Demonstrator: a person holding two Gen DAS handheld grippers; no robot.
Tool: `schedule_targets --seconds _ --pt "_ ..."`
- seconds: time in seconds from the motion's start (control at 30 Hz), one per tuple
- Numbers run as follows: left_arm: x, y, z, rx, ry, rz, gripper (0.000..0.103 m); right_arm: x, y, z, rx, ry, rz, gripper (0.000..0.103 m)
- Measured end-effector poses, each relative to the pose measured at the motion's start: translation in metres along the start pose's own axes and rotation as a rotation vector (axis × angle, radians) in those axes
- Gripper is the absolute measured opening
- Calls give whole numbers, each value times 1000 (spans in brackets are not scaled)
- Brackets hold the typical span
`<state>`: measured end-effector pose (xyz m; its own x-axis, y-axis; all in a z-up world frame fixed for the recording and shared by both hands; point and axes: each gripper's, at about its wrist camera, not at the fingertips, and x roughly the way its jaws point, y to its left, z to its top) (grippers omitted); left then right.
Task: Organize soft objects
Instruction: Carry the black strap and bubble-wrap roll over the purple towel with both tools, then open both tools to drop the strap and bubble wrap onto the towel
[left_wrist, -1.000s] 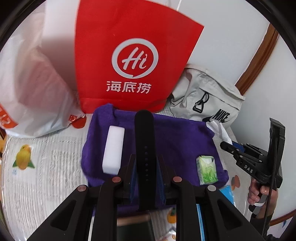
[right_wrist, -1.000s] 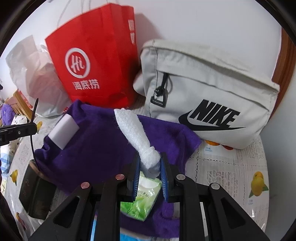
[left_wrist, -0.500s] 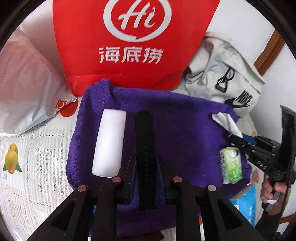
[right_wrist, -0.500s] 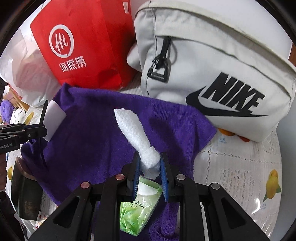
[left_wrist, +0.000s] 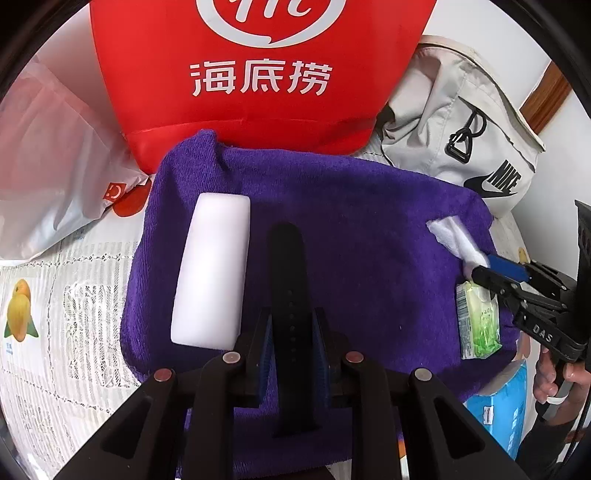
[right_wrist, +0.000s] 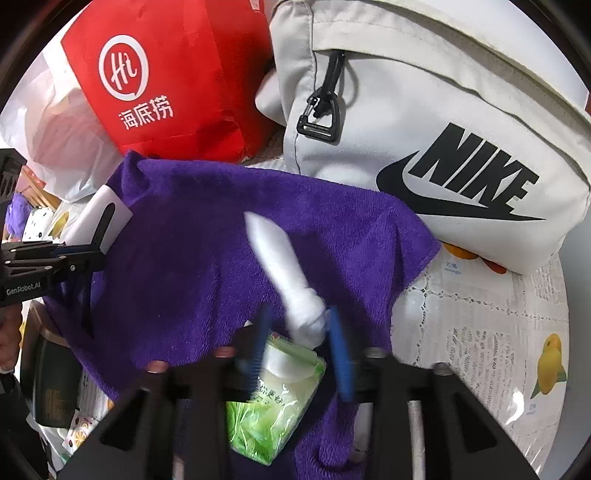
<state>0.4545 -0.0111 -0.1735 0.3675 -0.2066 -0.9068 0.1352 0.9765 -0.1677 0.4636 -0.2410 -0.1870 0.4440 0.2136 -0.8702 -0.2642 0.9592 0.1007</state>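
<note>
A purple towel (left_wrist: 369, 240) (right_wrist: 184, 258) lies spread on the table. On it rest a white foam block (left_wrist: 212, 269) (right_wrist: 99, 218), a green tissue pack (left_wrist: 478, 321) (right_wrist: 273, 398) and a white rolled cloth (left_wrist: 454, 236) (right_wrist: 280, 258). My left gripper (left_wrist: 291, 325) (right_wrist: 92, 254) is shut on a black strap (left_wrist: 288, 266), which lies along the towel beside the block. The jaws of my right gripper (right_wrist: 299, 332) (left_wrist: 484, 269) are opening. The roll's thick end stands between the blue pads, leaning on the right one and clear of the left.
A red paper bag (left_wrist: 258, 74) (right_wrist: 166, 81) and a grey Nike bag (right_wrist: 443, 129) (left_wrist: 461, 129) stand right behind the towel. A white plastic bag (left_wrist: 44, 147) lies at the left, a blue pack (left_wrist: 498, 406) by the towel's near right corner. A fruit-print tablecloth (right_wrist: 498, 332) covers the table.
Both grippers have sunk closer to the towel. The right jaws, earlier pinching the white roll, have spread apart around it. The left still clamps the black strap.
</note>
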Motion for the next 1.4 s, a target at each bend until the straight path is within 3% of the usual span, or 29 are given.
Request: schedule_targets --seconds 0.07,0.23,0.6,0.9,1.13,1.27,1.33,1.4 --pt "-2 -1 -1 -5 7 6 26 -5 3 -2 -12 -14 -3 54" --pt "-20 3 -7 -14 -23 30 51 -20 6 -5 -24 -23 -10 56" --pt "-101 -1 -51 -2 -172 65 52 -98 25 -36 6 -129 7 56" --pt "-147 0 -115 -34 -191 37 52 -161 52 -96 30 -196 64 56" --pt "-152 8 -178 -75 -151 25 52 -190 77 -149 32 -223 83 56" --pt "-145 12 -206 -90 -130 16 52 -199 84 -175 63 -237 83 61" --pt "-136 13 -217 -98 -109 17 61 -204 88 -190 72 -244 89 61" --pt "-125 13 -229 -92 -98 12 62 -207 91 -204 78 -243 87 61"
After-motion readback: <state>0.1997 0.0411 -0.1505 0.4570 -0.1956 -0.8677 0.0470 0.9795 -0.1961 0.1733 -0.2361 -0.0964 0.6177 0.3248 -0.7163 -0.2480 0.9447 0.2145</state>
